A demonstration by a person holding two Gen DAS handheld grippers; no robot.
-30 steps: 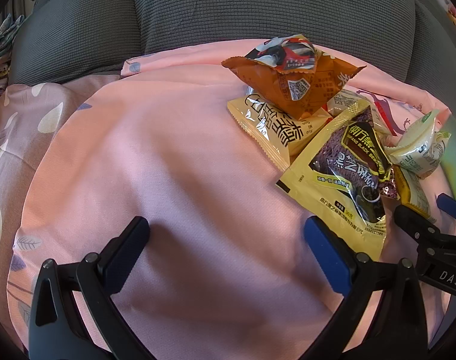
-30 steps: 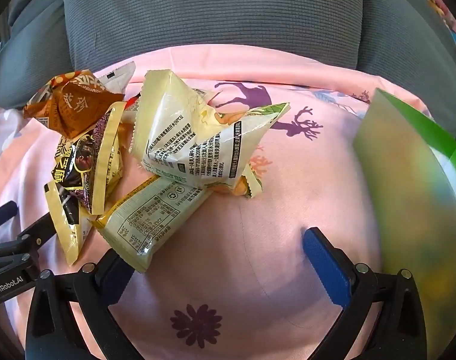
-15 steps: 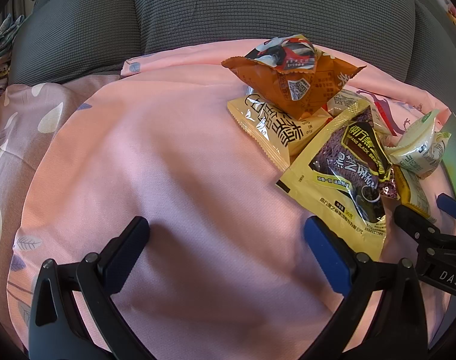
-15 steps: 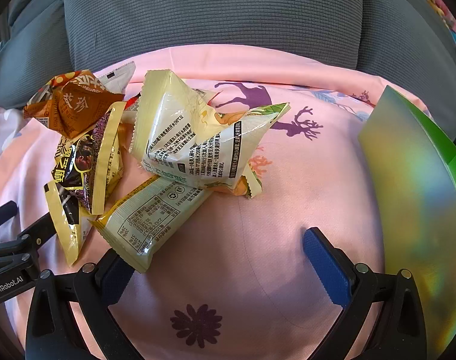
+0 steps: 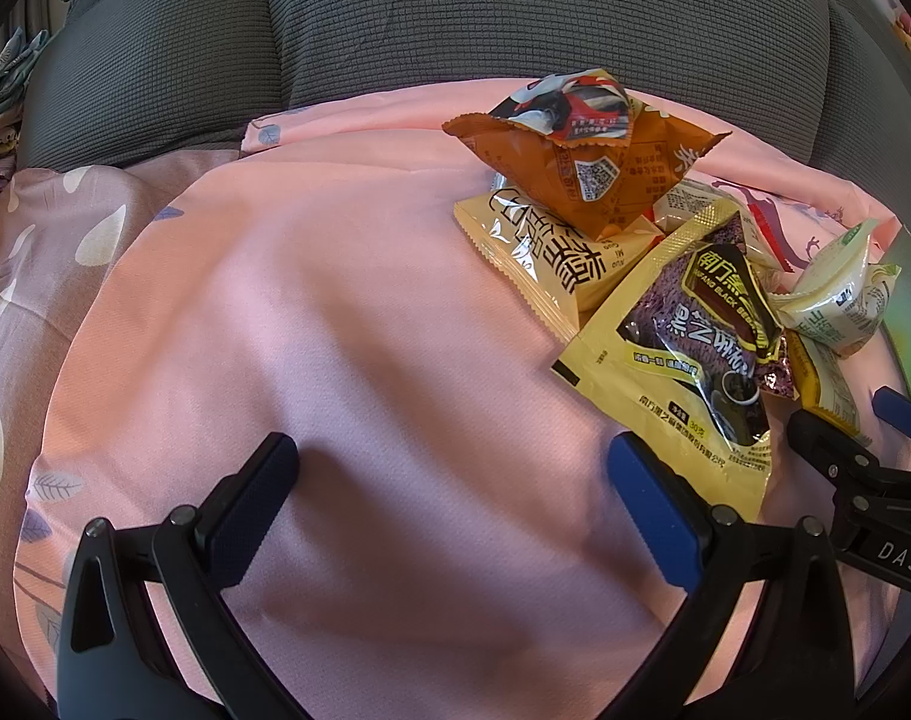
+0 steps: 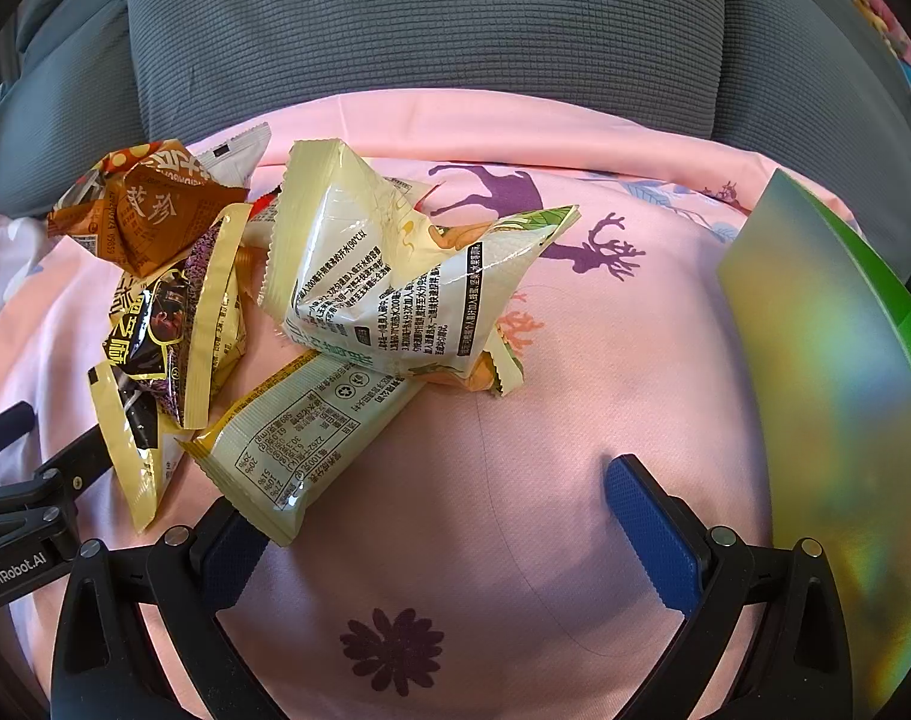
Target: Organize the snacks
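Note:
A heap of snack packets lies on a pink sheet [image 5: 347,330]. In the left wrist view an orange packet [image 5: 581,162] tops a pale yellow packet [image 5: 545,252], with a yellow-and-purple black-bean packet [image 5: 695,348] in front and a cream packet [image 5: 839,300] at right. My left gripper [image 5: 452,480] is open and empty over bare sheet, left of the heap. In the right wrist view the cream packet [image 6: 395,276] lies over a pale bar packet [image 6: 299,438], beside the black-bean packet [image 6: 167,336] and the orange packet [image 6: 137,216]. My right gripper [image 6: 431,510] is open and empty; its left finger lies under the bar packet's corner.
Grey sofa cushions [image 6: 431,30] rise behind the sheet. A shiny green-edged box or card [image 6: 845,390] stands at the right edge of the right wrist view. Each gripper shows in the other's view, the right one [image 5: 875,480] and the left one [image 6: 29,480].
The shiny green-edged box at the right has shifted a little further right and away. The packets and both grippers have hardly moved.

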